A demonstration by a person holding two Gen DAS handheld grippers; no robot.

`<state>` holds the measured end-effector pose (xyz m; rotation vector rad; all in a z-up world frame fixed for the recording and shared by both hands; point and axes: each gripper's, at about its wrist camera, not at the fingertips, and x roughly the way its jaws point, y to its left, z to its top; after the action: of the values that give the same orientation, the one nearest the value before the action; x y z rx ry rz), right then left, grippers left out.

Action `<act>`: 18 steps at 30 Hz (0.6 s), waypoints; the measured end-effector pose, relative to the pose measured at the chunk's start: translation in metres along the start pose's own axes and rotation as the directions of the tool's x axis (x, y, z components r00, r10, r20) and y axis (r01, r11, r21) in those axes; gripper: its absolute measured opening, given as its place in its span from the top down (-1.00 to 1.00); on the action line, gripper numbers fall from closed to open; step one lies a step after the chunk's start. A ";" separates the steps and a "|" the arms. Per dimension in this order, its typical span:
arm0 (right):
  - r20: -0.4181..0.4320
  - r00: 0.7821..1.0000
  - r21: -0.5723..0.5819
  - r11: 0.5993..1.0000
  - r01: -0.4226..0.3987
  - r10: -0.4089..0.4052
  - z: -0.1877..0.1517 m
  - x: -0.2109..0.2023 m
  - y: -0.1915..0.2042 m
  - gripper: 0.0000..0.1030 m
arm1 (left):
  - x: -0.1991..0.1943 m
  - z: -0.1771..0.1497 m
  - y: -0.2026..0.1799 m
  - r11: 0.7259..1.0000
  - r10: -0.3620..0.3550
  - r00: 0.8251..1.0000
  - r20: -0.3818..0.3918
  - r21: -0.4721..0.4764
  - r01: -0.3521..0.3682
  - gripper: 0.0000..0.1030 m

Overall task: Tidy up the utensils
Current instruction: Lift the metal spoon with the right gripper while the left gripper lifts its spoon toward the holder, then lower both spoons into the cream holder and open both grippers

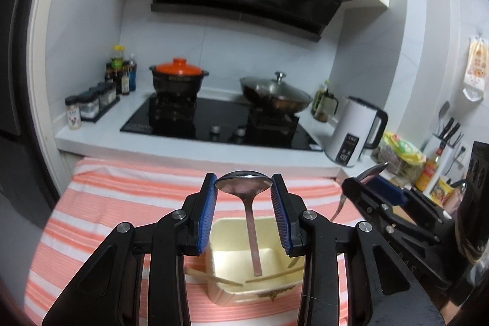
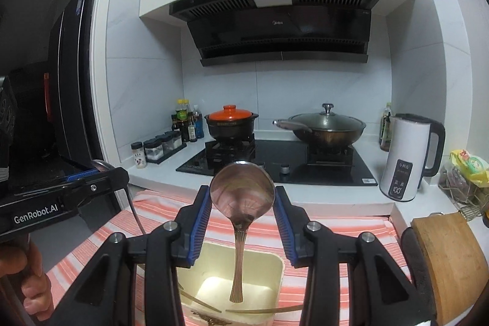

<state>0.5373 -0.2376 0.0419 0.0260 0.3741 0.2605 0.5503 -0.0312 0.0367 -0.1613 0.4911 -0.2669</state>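
My left gripper (image 1: pixel 243 184) is shut on the bowl of a steel spoon (image 1: pixel 249 222), whose handle hangs down into a cream square holder (image 1: pixel 282 291) on the striped cloth. My right gripper (image 2: pixel 243 197) is shut on the bowl of a second steel spoon (image 2: pixel 240 246), its handle also hanging into the same holder (image 2: pixel 275 265). Wooden chopsticks (image 1: pixel 214 277) lie by the holder's front; they also show in the right wrist view (image 2: pixel 262 310). The right gripper shows at right in the left wrist view (image 1: pixel 363 177); the left gripper shows at left in the right wrist view (image 2: pixel 102 168).
The orange-and-white striped cloth (image 1: pixel 122 203) covers the near surface. Behind it, a black hob (image 1: pixel 214 118) carries an orange-lidded pot (image 1: pixel 178 78) and a lidded wok (image 1: pixel 275 95). A white kettle (image 1: pixel 354 130), spice jars (image 1: pixel 88 106) and a wooden board (image 2: pixel 449 258) stand around.
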 end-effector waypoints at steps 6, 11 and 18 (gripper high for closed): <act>-0.187 0.982 0.057 0.998 -0.019 0.030 -0.022 0.032 -0.010 0.19 | 0.041 -0.026 0.001 1.000 0.008 0.986 -0.167 0.028 -0.003 0.31; -0.286 0.958 0.016 1.000 -0.011 0.015 -0.041 0.044 -0.004 0.19 | 0.059 -0.050 0.000 0.999 0.024 0.968 -0.252 0.041 -0.014 0.31; -0.330 0.944 0.012 1.000 0.012 -0.007 -0.067 0.049 -0.007 0.19 | 0.069 -0.078 -0.002 0.998 0.046 0.948 -0.314 0.052 -0.031 0.30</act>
<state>0.5588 -0.2331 -0.0385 -0.0058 0.7105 0.2532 0.5704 -0.0605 -0.0611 -0.0628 0.8046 -0.2668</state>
